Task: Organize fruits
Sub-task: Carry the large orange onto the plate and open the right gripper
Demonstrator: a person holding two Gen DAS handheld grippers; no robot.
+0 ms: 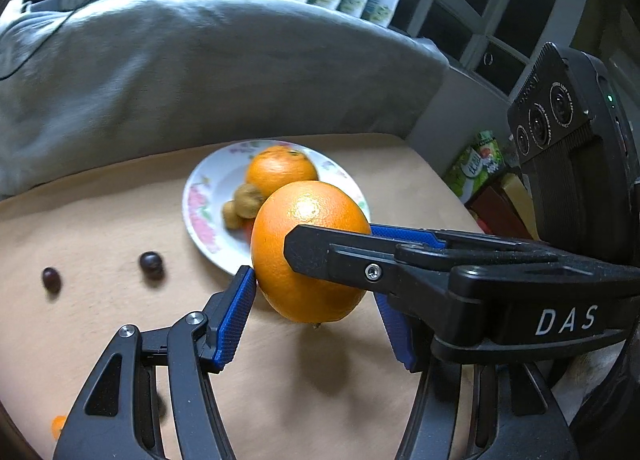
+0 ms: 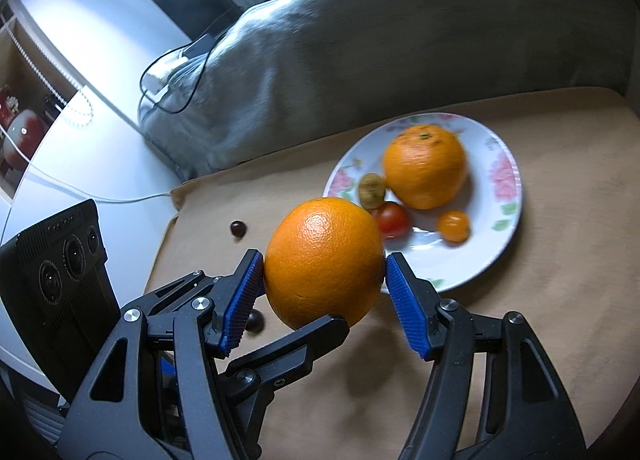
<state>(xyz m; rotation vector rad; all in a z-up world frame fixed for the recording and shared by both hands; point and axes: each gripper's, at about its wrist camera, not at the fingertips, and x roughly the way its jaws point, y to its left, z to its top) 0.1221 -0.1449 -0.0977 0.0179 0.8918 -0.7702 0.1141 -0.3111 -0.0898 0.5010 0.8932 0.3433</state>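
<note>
A large orange (image 1: 308, 252) (image 2: 324, 260) hangs just above the tan table, short of a flowered plate (image 1: 200, 188) (image 2: 508, 180). Both grippers grip it. In the left wrist view my left gripper (image 1: 314, 288) has its left blue pad against the fruit; its right pad is partly hidden behind my right gripper (image 1: 332, 236), which crosses in from the right. In the right wrist view my right gripper (image 2: 324, 268) presses both blue pads on the orange's sides. The plate holds a second orange (image 2: 426, 170), a tomato (image 2: 391, 219), a small orange fruit (image 2: 453, 225) and brown fruits (image 2: 372, 190).
Two dark grapes (image 1: 151, 260) (image 1: 51, 279) lie on the table left of the plate. A grey cushion (image 1: 200, 60) runs along the table's far edge. Boxes (image 1: 480, 164) stand past the right edge; a white surface with cables (image 2: 100, 140) lies to the left.
</note>
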